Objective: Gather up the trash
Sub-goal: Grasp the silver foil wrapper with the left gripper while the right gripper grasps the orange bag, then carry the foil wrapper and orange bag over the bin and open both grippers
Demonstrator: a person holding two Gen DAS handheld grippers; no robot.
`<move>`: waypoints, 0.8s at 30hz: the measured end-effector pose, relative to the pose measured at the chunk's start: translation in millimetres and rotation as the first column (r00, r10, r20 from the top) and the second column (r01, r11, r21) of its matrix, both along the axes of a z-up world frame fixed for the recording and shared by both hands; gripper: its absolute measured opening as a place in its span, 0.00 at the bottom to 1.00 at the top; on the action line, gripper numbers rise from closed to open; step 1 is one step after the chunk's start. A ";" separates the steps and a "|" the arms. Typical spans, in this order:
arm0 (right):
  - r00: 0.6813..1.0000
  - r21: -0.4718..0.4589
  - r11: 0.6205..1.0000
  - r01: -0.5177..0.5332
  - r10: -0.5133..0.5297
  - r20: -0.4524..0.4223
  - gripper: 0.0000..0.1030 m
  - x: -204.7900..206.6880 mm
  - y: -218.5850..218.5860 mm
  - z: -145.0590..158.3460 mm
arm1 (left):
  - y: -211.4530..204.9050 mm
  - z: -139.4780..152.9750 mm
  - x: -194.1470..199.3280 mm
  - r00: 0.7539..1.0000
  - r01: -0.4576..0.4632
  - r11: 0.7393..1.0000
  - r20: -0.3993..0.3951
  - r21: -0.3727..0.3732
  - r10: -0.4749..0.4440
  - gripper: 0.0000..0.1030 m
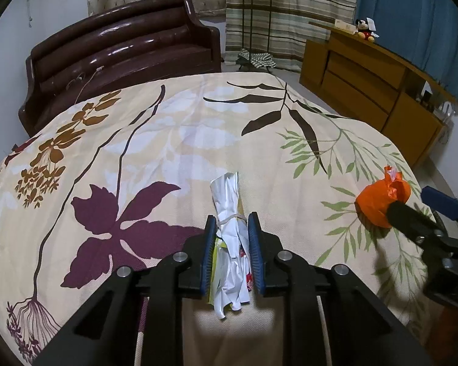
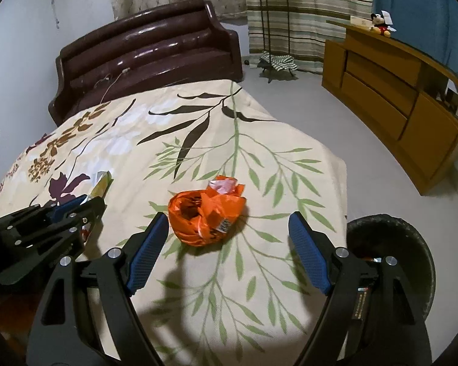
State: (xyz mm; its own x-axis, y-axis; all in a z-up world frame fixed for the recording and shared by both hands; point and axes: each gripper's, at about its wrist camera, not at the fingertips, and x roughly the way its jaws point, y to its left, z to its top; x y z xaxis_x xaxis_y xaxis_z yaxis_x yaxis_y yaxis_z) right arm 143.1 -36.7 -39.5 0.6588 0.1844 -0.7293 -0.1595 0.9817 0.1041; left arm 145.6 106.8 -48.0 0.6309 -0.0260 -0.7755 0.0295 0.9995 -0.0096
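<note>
My left gripper [image 1: 231, 222] is shut on a white crumpled wrapper bundle [image 1: 229, 213] tied with a rubber band, over the floral bedspread [image 1: 155, 140]. It also shows in the right wrist view [image 2: 99, 187], with the left gripper [image 2: 82, 202] at the left. An orange crumpled plastic bag [image 2: 206, 215] lies on the bedspread [image 2: 259, 167]. My right gripper [image 2: 229, 219] is open, its fingers on either side of the bag and just short of it. In the left wrist view the orange bag [image 1: 378, 201] sits at the right, with the right gripper [image 1: 412, 202] beside it.
A black round bin [image 2: 406, 244] stands on the floor by the bed's right corner. A dark leather sofa [image 1: 122, 58] is behind the bed. A wooden dresser [image 2: 397, 97] lines the right wall. A plant stand [image 2: 273, 30] is at the striped curtain.
</note>
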 end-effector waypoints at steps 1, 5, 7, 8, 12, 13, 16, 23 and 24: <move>1.000 -0.005 1.000 -0.001 0.001 -0.004 0.77 1.5 1.9 -1.2 | 0.6 0.2 -0.2 1.000 0.000 1.000 0.000 -0.004 0.000 0.22; 1.000 -0.032 0.999 -0.004 0.003 -0.026 0.77 9.3 9.2 -5.1 | 3.3 0.8 -1.0 1.000 0.001 1.000 0.004 -0.006 -0.001 0.22; 0.999 -0.040 0.999 -0.007 0.005 -0.034 0.77 12.0 12.9 -6.7 | 4.2 1.8 -2.4 1.000 -0.001 1.000 0.012 0.005 0.001 0.22; 0.999 -0.046 0.999 -0.008 0.006 -0.038 0.76 14.0 14.5 -7.1 | 4.9 2.2 -3.2 1.000 -0.002 1.000 0.016 0.011 0.002 0.22; 0.998 -0.068 0.997 -0.020 0.015 -0.067 0.57 19.2 20.7 -11.1 | 8.3 3.2 -5.4 1.000 -0.009 1.000 0.021 0.016 0.009 0.22; 0.997 -0.073 0.997 -0.021 0.016 -0.071 0.52 19.5 21.6 -11.8 | 9.5 3.6 -6.0 1.000 -0.012 1.000 0.022 0.018 0.012 0.22; 0.997 -0.092 0.995 -0.027 0.020 -0.070 0.50 18.4 25.4 -13.1 | 10.2 4.1 -8.4 1.000 -0.016 1.000 0.026 0.024 0.015 0.22; 0.997 -0.082 0.995 -0.049 0.044 -0.065 0.49 4.1 28.3 -11.1 | 12.3 6.4 -17.1 0.999 -0.025 0.999 0.034 0.021 0.024 0.22; 0.997 -0.082 0.995 -0.053 0.048 -0.062 0.49 1.6 28.9 -10.3 | 12.2 6.5 -19.3 0.999 -0.025 0.999 0.035 0.020 0.025 0.22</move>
State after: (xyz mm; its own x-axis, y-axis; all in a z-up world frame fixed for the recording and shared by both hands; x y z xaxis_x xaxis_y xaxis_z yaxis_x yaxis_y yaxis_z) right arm 144.7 -7.7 -49.8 0.6052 0.1531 -0.7812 -0.2046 0.9783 0.0331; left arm 126.3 118.9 -41.4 0.6575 0.0054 -0.7535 0.0046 0.9999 0.0111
